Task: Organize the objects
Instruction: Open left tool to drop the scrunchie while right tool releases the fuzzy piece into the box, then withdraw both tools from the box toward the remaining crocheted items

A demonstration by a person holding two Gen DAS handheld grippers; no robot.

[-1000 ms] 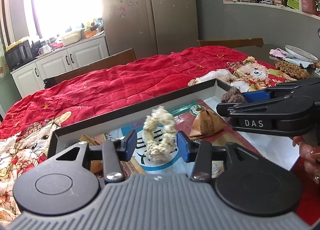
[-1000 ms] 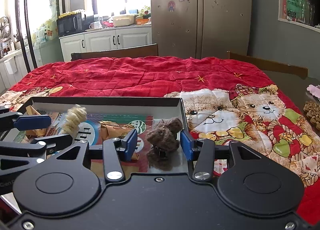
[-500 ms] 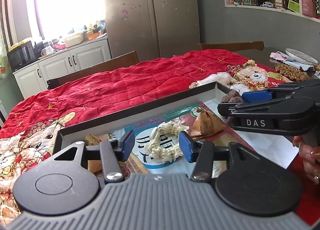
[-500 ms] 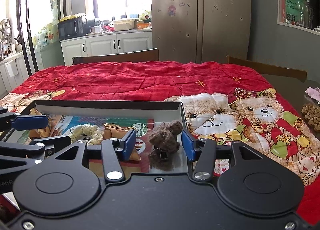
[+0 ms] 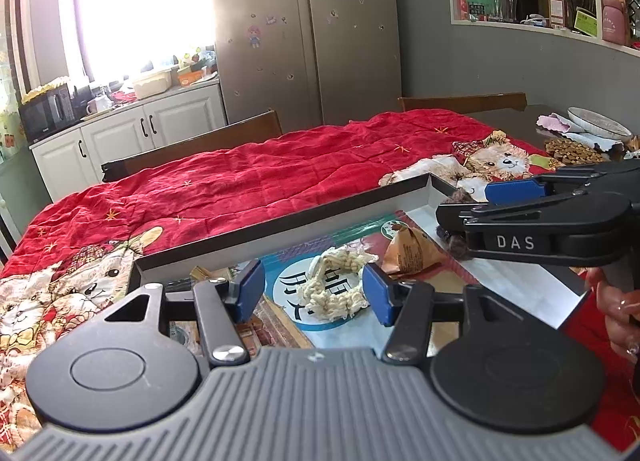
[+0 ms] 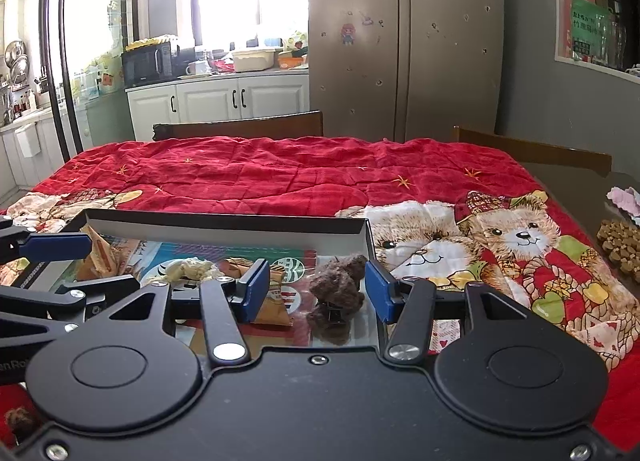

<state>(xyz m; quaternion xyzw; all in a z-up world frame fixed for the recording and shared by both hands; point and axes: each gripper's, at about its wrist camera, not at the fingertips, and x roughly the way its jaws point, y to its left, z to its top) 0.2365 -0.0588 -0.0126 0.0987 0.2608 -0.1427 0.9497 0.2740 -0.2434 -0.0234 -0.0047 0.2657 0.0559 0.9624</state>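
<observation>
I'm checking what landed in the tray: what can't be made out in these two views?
- Brown fuzzy hair clip: in the left wrist view, mostly hidden behind the right gripper.
- Tray: near edge covered by the right gripper's own body in the right wrist view.
- Snack packet: print too small to read.

Two low wrist views over one shallow box

Each view is taken close along its own fingers, toward the fridge (image 5: 304, 29). The box (image 5: 280, 223) and the cream rope ring (image 5: 334, 287) are shared; the right gripper (image 5: 516, 191) is seen side-on from the left.
</observation>
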